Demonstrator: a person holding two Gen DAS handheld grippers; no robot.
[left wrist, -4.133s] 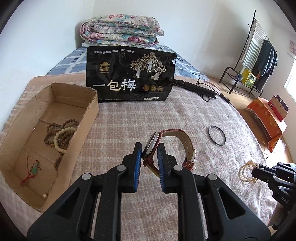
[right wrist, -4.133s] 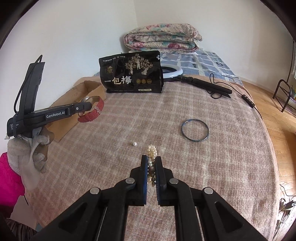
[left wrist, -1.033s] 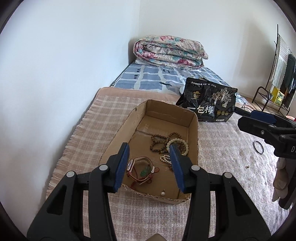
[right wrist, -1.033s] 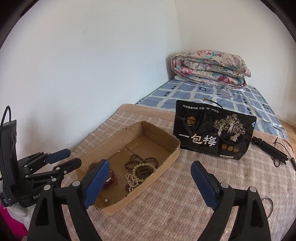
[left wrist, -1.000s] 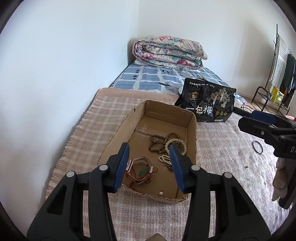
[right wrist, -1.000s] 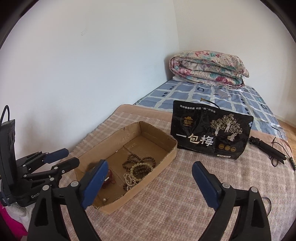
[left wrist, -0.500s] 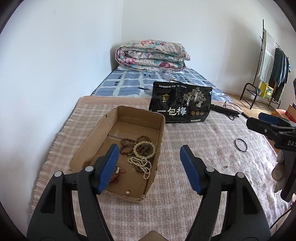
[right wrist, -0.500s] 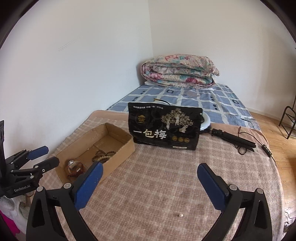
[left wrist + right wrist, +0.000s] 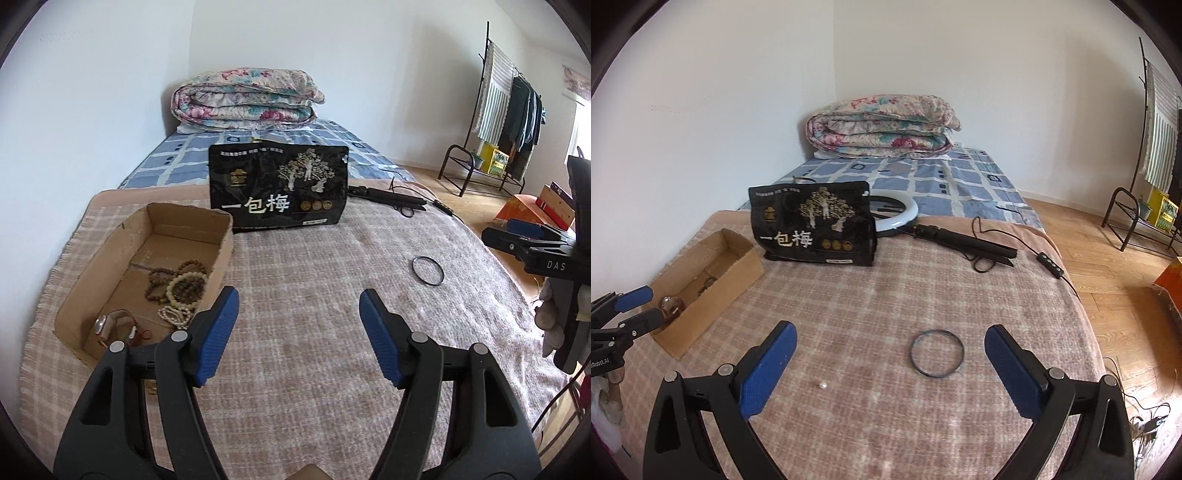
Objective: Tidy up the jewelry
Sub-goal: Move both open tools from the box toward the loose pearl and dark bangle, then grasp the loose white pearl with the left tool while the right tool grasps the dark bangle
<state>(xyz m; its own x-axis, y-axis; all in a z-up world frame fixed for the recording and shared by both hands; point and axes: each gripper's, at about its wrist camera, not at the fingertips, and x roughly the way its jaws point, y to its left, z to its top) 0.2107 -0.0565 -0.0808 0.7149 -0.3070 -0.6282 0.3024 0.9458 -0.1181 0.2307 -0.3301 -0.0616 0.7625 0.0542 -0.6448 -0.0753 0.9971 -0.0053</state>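
A cardboard box [image 9: 110,254] sits at the left of the checked blanket and holds bead bracelets [image 9: 177,282], a pearl bracelet [image 9: 173,315] and a red-strap watch [image 9: 110,326]. The box also shows in the right wrist view [image 9: 738,271]. A dark bangle [image 9: 936,353] lies on the blanket, also seen in the left wrist view [image 9: 427,270]. A single loose pearl [image 9: 823,385] lies near it. My left gripper [image 9: 298,332] is open and empty, right of the box. My right gripper [image 9: 886,369] is open and empty, above the bangle and pearl.
A black snack bag [image 9: 279,188] stands behind the box. A ring light with a folded stand and cable [image 9: 960,240] lies at the back. A folded quilt [image 9: 882,127] is on the mattress. A clothes rack [image 9: 506,122] stands at the far right.
Both grippers have swung right, away from the box toward the open blanket. The watch and pearl bracelet that they held four seconds ago now lie in the box.
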